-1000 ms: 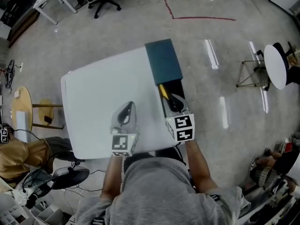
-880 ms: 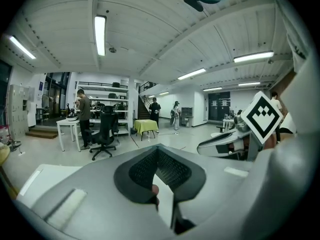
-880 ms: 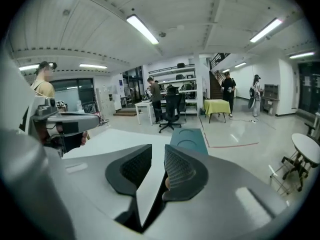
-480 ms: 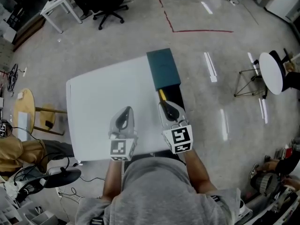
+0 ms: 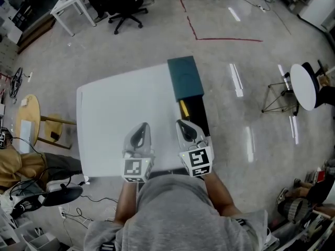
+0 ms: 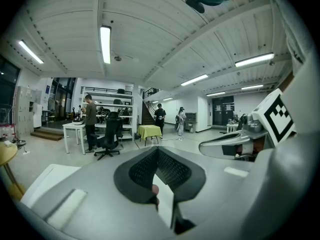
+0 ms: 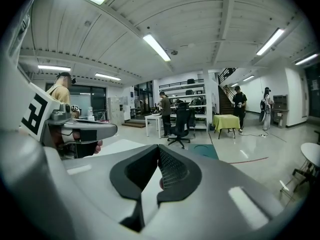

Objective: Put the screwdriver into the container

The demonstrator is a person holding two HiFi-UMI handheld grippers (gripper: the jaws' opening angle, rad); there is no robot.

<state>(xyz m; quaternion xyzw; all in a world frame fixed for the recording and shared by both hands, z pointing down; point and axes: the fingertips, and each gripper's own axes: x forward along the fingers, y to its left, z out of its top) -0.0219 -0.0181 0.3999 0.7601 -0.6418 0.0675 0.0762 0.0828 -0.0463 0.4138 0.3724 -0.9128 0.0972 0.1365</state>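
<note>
Between the jaws of the left gripper [image 6: 157, 152] nothing is held. Its ribbed pads are pressed together at the tips, and it is kept above the white table [image 5: 115, 109]. Just to its right, the right gripper [image 7: 155, 153] is held at about the same level. Its jaws have just been closing and are now clenched on nothing, pad against pad.

Just ahead of the right jaws, at the table's right edge, the black container [image 5: 199, 113] is seen open. The screwdriver [image 5: 183, 109] lies inside it, its yellow handle close along the left wall, clear of both pairs of jaws. Ahead of the left jaws only bare tabletop is seen. Beyond the screwdriver, a teal lid [image 5: 185, 77] is set at the container's far end, touching it.

Farther off, past the table's far edge, a red line [image 5: 220, 38] is marked on the grey floor. Well to the right of the right jaws a round white table [image 5: 306, 85] is placed, and well to the left of the left jaws a wooden stool [image 5: 26, 122]. In the far background, straight ahead of both pairs of jaws, a black chair [image 6: 111, 134], a table under a yellow cloth [image 6: 150, 132] and several standing people are seen before shelving and a staircase.
</note>
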